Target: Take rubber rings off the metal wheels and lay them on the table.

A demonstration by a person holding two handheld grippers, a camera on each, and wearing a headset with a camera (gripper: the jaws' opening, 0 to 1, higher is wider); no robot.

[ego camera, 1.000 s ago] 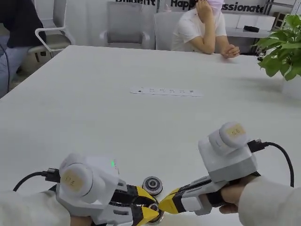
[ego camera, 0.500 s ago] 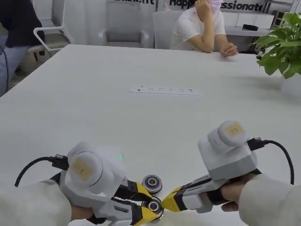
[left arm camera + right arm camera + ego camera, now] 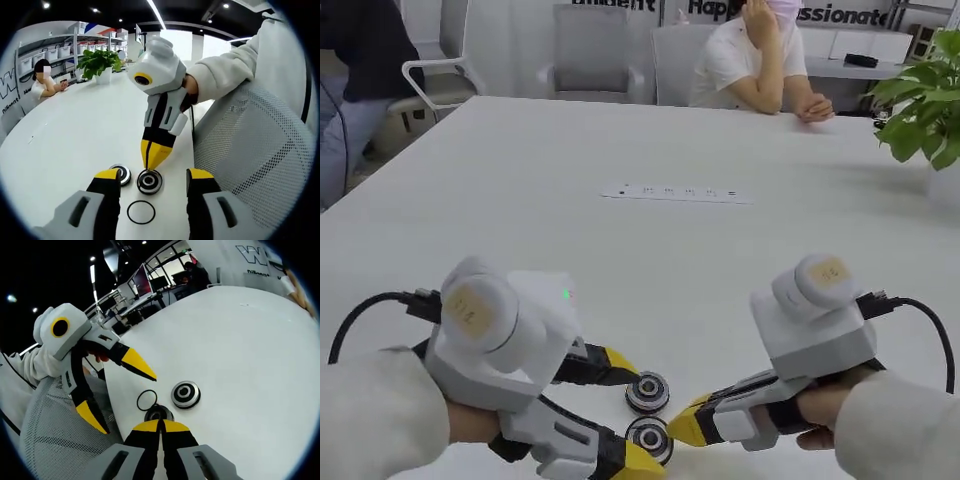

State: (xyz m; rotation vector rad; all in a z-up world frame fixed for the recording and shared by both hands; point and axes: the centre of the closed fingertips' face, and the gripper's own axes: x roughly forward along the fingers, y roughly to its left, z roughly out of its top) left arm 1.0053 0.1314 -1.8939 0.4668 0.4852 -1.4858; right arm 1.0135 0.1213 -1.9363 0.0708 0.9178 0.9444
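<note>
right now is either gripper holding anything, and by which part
The left gripper is open and holds nothing. The right gripper is shut, tips at the near round metal wheel's rim; whether they pinch anything there cannot be told.

Left gripper (image 3: 154, 176) jaws apart, rubber ring (image 3: 140, 212) between them, right gripper's (image 3: 149, 167) closed tips on metal wheel (image 3: 150, 185)

Left claw (image 3: 632, 413) spread wide; right claw (image 3: 677, 429) pinched closed
</note>
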